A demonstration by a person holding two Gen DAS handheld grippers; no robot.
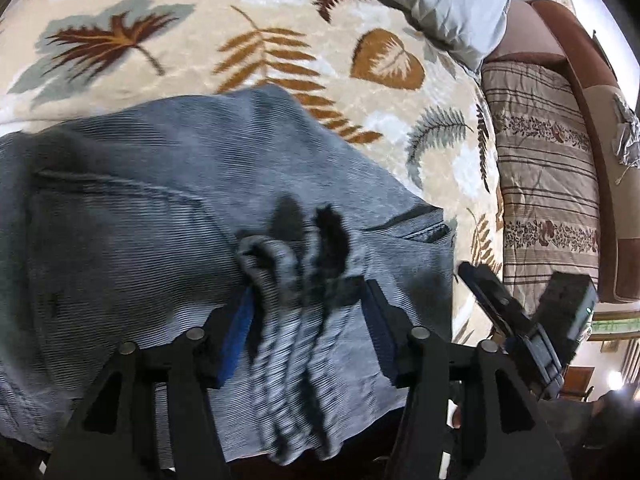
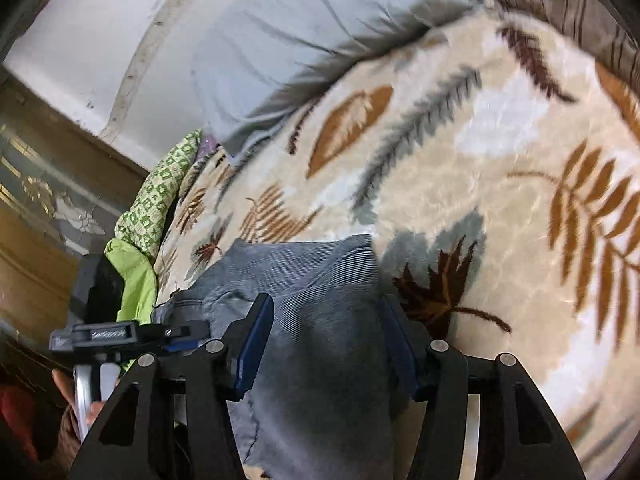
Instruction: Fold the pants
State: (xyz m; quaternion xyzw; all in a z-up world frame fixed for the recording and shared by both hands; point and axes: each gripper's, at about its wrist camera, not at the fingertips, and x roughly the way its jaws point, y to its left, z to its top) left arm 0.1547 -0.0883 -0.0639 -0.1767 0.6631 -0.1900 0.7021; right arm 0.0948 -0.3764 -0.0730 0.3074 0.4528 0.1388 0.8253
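Grey ribbed pants [image 1: 140,200] lie folded on a cream blanket with a leaf pattern [image 1: 280,20]. My left gripper [image 1: 306,304] hangs over their near edge with its jaws apart. A loose bunch of the pants' cloth [image 1: 280,264] stands between the blue pads [image 1: 236,336], and neither pad squeezes it. In the right wrist view the pants [image 2: 312,272] run under my right gripper [image 2: 326,304]. Its jaws are also apart, one on either side of the flat fabric, with nothing pinched.
A pale blue pillow [image 1: 440,0] [image 2: 300,40] lies at the far side of the blanket [image 2: 480,160]. A striped quilt [image 1: 548,160] and a brown sofa [image 1: 592,80] are to the right. Green cloth [image 2: 156,200] bunches at the bed's left edge.
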